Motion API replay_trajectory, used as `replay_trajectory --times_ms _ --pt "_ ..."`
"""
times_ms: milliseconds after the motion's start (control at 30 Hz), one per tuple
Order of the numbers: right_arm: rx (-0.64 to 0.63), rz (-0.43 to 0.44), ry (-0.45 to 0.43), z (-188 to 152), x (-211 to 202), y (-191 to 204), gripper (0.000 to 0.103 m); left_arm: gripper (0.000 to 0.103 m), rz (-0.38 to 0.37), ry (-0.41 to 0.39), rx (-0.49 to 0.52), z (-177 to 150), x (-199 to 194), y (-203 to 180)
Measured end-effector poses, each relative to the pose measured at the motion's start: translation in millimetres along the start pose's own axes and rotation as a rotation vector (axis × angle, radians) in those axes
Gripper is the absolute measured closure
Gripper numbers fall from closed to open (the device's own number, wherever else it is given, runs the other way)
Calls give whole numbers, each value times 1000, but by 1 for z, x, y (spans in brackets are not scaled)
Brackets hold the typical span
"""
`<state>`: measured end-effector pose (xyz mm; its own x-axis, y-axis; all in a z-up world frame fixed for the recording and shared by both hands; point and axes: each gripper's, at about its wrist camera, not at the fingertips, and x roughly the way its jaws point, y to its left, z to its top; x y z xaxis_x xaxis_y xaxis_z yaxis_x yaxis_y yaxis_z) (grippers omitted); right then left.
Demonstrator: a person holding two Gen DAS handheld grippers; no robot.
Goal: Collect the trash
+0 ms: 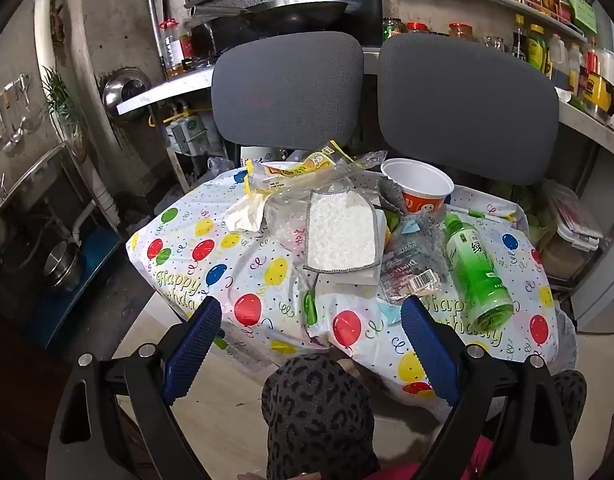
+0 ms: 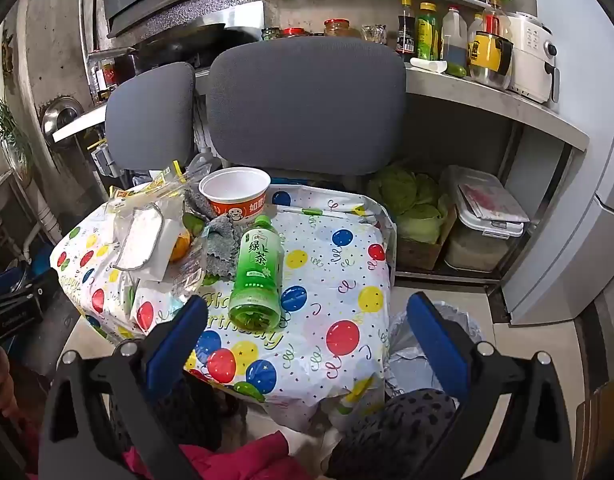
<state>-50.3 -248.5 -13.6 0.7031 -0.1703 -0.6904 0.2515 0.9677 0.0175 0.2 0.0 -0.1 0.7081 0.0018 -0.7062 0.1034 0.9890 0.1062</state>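
A small table with a balloon-print cloth [image 1: 235, 264] [image 2: 331, 280] holds trash. A green tea bottle [image 1: 477, 270] [image 2: 257, 270] lies on its side. An orange-and-white paper bowl [image 1: 419, 188] [image 2: 235, 196] stands at the back. Clear plastic wrappers [image 1: 307, 176] [image 2: 155, 196], a white cloth with grey trim [image 1: 341, 236] [image 2: 141, 240], crumpled tissue [image 1: 247, 212] and a crushed clear bottle [image 1: 409, 274] lie in a heap. My left gripper [image 1: 311, 324] is open and empty above the table's near edge. My right gripper [image 2: 307, 320] is open and empty, just short of the green bottle.
Two grey chair backs [image 1: 287, 88] [image 2: 307, 104] stand behind the table. A lined trash bin [image 2: 427, 344] sits on the floor right of the table. Cabbages [image 2: 415, 204] and a lidded box [image 2: 483, 220] sit under the right counter. My knees [image 1: 319, 412] are below the grippers.
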Motion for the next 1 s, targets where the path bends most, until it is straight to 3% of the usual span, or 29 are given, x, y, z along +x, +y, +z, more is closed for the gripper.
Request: replay_trajectory --times_ms 1000 --pt "15 7 12 -3 5 -1 6 12 7 -1 2 -2 6 11"
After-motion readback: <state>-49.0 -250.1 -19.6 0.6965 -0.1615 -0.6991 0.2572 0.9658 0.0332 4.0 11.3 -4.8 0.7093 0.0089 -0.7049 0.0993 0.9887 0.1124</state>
